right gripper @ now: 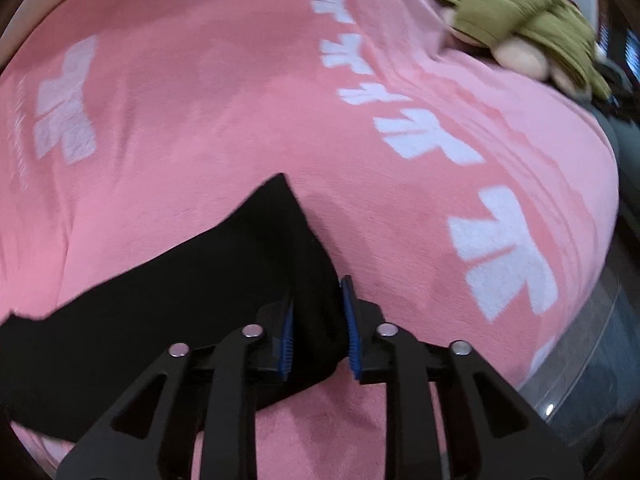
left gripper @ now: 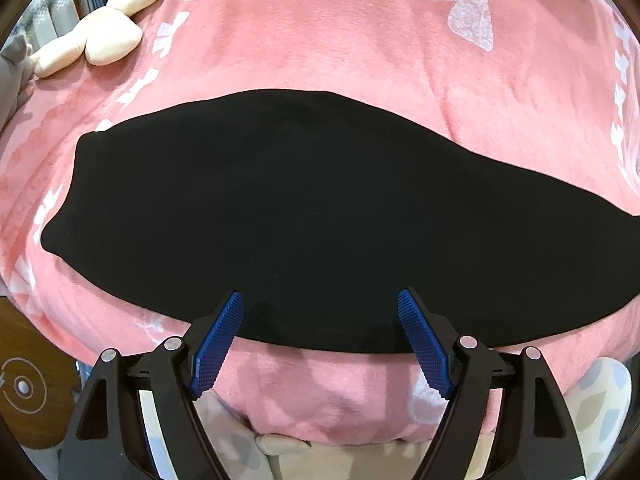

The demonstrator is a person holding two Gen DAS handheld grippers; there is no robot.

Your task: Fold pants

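The black pants lie flat across a pink blanket, stretching from left to right in the left wrist view. My left gripper is open and empty, its blue pads hovering over the near edge of the pants. In the right wrist view, my right gripper is shut on one end of the pants, with black fabric pinched between the blue pads. That end is lifted slightly and a corner points away from me.
A cream plush toy lies at the far left of the blanket. A green-clad plush doll lies at the far right. The bed's near edge and a patterned pillow sit below the left gripper. A wooden nightstand stands at the lower left.
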